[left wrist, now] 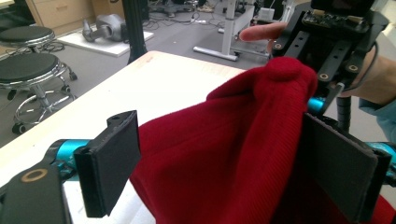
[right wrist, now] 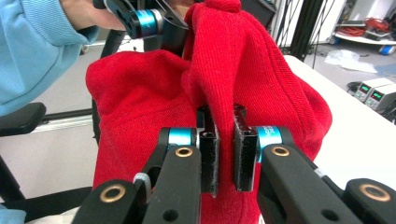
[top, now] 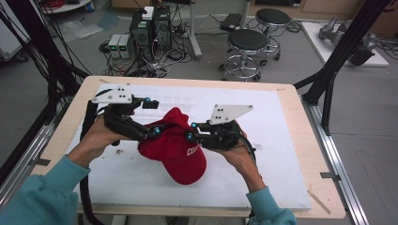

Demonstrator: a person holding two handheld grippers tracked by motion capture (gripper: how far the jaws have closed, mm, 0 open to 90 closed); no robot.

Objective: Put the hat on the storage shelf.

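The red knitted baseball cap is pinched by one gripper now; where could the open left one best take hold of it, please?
Probably at the raised fold of the crown of the red knitted baseball cap, just below its top button. The left gripper already straddles that ridge with open jaws, so closing from its own side fits. The right gripper pinches a thin fold on the opposite side, keeping the fabric up.
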